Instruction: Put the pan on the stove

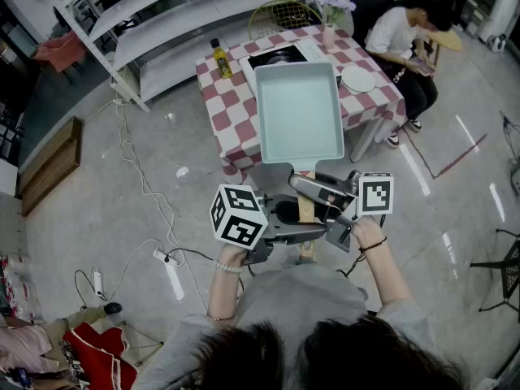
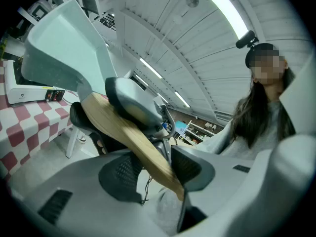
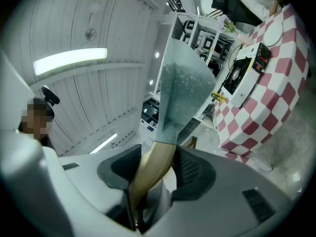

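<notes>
A pale green rectangular pan (image 1: 298, 112) with a wooden handle (image 1: 305, 208) hangs in the air in front of the checkered table (image 1: 236, 104). Both grippers hold the handle. My left gripper (image 1: 284, 216) comes in from the left, my right gripper (image 1: 317, 190) from the right, nearer the pan. In the left gripper view the handle (image 2: 136, 139) runs between the jaws of the left gripper (image 2: 158, 171), with the pan (image 2: 64, 48) up left. In the right gripper view the right gripper (image 3: 158, 174) is shut on the handle (image 3: 153, 164). The black-topped stove (image 1: 283, 55) sits on the table behind the pan, partly hidden.
On the table stand an oil bottle (image 1: 220, 58), a white plate (image 1: 357, 79) and a vase of flowers (image 1: 331, 21). A person (image 1: 402, 35) sits at the table's far right corner. A power strip and cables (image 1: 172, 273) lie on the floor at left.
</notes>
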